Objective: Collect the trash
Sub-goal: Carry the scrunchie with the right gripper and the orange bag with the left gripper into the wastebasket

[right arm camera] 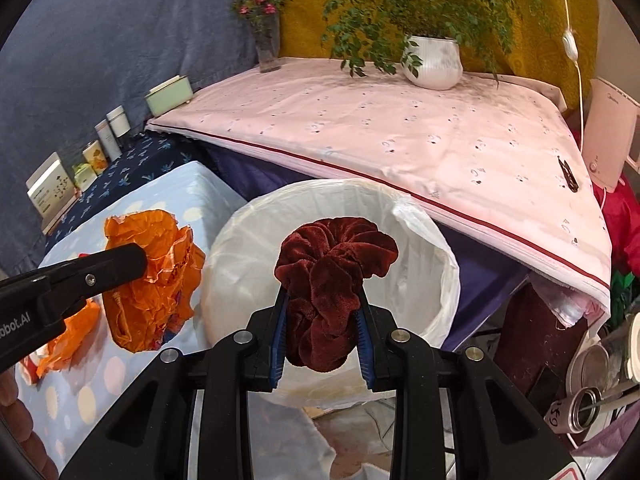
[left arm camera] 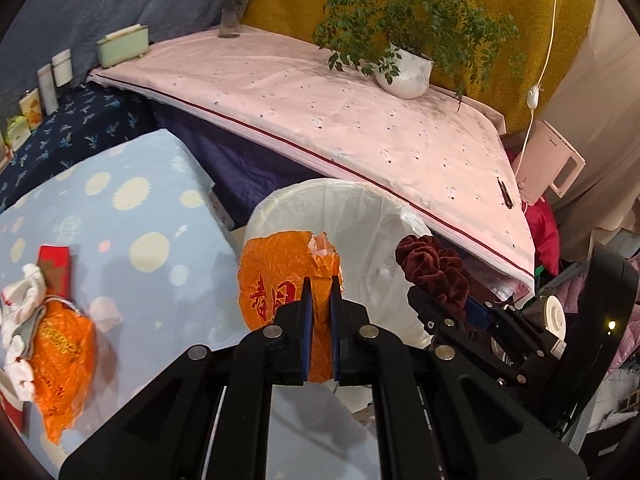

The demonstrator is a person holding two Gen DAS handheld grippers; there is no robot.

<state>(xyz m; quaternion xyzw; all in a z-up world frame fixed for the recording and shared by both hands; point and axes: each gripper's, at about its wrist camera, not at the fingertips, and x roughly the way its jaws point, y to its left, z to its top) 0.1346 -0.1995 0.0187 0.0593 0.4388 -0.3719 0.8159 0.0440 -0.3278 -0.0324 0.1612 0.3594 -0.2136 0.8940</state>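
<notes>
Left tool (left arm camera: 320,280): clamped on a crumpled orange plastic bag (left arm camera: 280,280), which bulges out past the fingertips, held just left of the bin's rim.
Right tool (right arm camera: 322,296): clamped on a dark red velvet scrunchie (right arm camera: 332,272), bunched between the blue pads and rising above the tips, over the bin's mouth.
Pose: both tools slant downward, side by side, near each other.
Writing: red printed characters on the held bag, not legible; "obot.AI" on the left tool's body in the right wrist view.
Bin (right arm camera: 420,292): round, lined with a white plastic bag, directly ahead of and below both tools.
Light blue spotted worktop (left arm camera: 140,208): left of the bin; a second orange bag (left arm camera: 60,360), white crumpled paper (left arm camera: 20,304) and a red packet (left arm camera: 56,264) lie on it.
Pink worktop (left arm camera: 320,112): behind the bin; carries a white potted plant (left arm camera: 404,72), a glass flower vase (left arm camera: 236,4) and a pale green box (left arm camera: 122,46).
</notes>
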